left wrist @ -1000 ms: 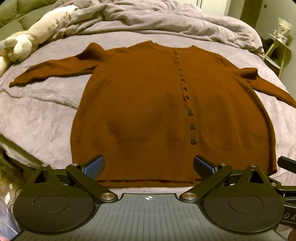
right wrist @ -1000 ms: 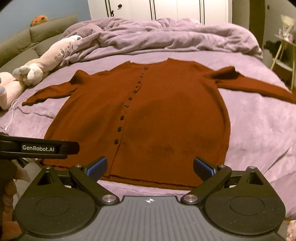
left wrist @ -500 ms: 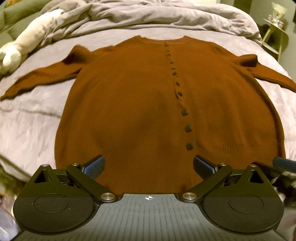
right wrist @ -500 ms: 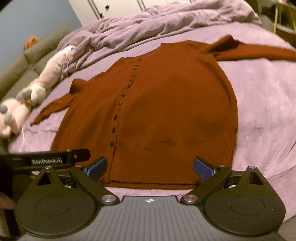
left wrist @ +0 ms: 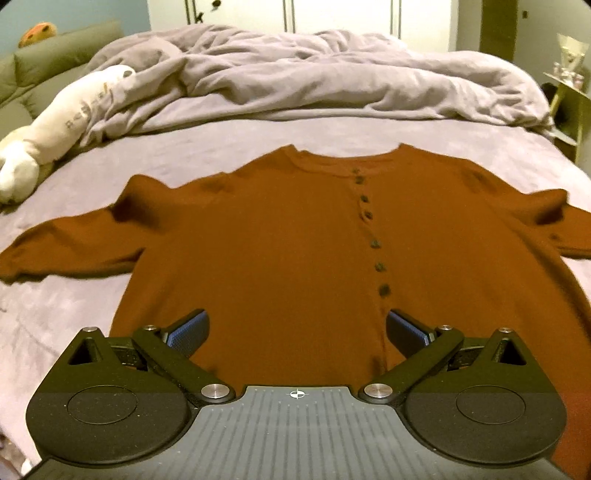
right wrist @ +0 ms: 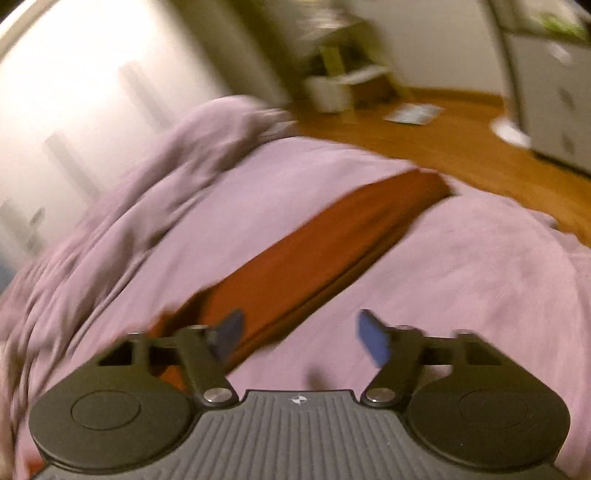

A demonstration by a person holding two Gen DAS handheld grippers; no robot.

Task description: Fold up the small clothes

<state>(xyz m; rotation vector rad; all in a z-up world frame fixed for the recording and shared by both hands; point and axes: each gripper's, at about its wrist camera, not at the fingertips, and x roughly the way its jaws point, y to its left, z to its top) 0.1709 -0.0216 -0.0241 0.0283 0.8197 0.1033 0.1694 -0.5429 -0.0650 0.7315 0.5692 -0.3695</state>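
Left wrist view: the left claw (left wrist: 295,328) hangs wide open with nothing between its blue-padded fingers (left wrist: 186,330), low over the hem of a rust-brown knitted cardigan (left wrist: 280,251). The cardigan lies flat and front-up on the lilac-grey bed sheet (left wrist: 74,295), stretching straight ahead of the claw to its round neckline at the far end. A column of small dark buttons (left wrist: 375,243) runs up the front, ahead and slightly right of the claw's middle, ending just inside the right finger. One sleeve extends out to the left, the other to the right, both resting on the sheet. Beyond the neckline a rumpled grey-lilac duvet (left wrist: 314,81) is heaped across the bed. Far ahead to the left lies a long cream plush toy (left wrist: 62,122) against an olive-green cushioned headboard or sofa (left wrist: 55,62). White wardrobe doors (left wrist: 332,14) stand behind.

Right wrist view: the picture is motion-blurred. The right claw (right wrist: 297,339) is also spread open and grips nothing. A long sleeve of the cardigan (right wrist: 314,251) runs diagonally from just under the left finger (right wrist: 229,332) away to the upper right, lying on the sheet (right wrist: 461,277). The duvet (right wrist: 147,192) is bunched ahead to the left. Past the bed edge, ahead and right, is orange-brown wooden floor (right wrist: 443,144).
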